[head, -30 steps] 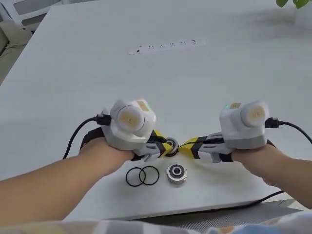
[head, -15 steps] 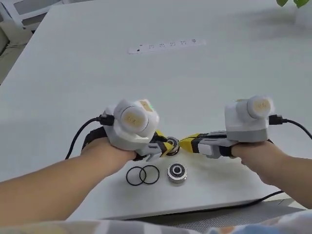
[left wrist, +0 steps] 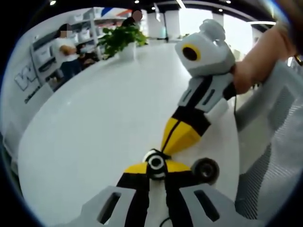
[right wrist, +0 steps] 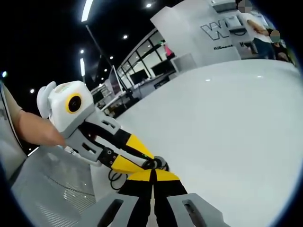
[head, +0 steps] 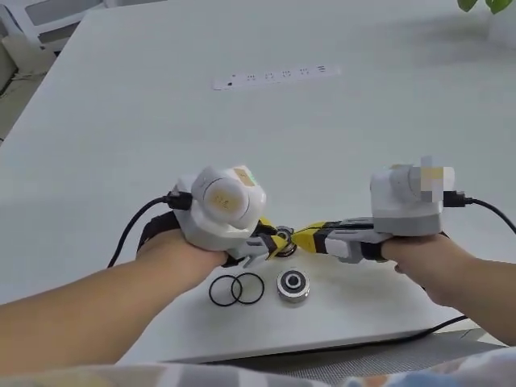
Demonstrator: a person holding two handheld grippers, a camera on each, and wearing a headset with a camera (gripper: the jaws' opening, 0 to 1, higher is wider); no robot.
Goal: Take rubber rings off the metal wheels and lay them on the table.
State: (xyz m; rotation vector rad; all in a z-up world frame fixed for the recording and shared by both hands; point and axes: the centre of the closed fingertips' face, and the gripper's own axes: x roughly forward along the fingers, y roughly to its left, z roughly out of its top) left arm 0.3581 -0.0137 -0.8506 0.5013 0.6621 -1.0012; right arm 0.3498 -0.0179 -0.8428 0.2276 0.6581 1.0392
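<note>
White table [head: 161, 105] in a lit open hall, with one power strip [head: 276, 76] and one plant [head: 484, 5]. One loose wheel [head: 292, 285] lies flat, with two rubber rings [head: 236, 289] just left of it. Just behind it, the left gripper [head: 270, 242] pinches the second wheel [left wrist: 155, 162]. The right gripper [head: 300, 237] has its jaws pressed together, tips at that wheel's rim.

We take the loose wheel [head: 292, 285] on the table [head: 121, 121] as our mark: two rings [head: 236, 289] lie just left; behind it, left gripper [head: 272, 242] and right gripper [head: 301, 237] meet at a second wheel [left wrist: 155, 161]; a power strip [head: 276, 75] lies far behind.
</note>
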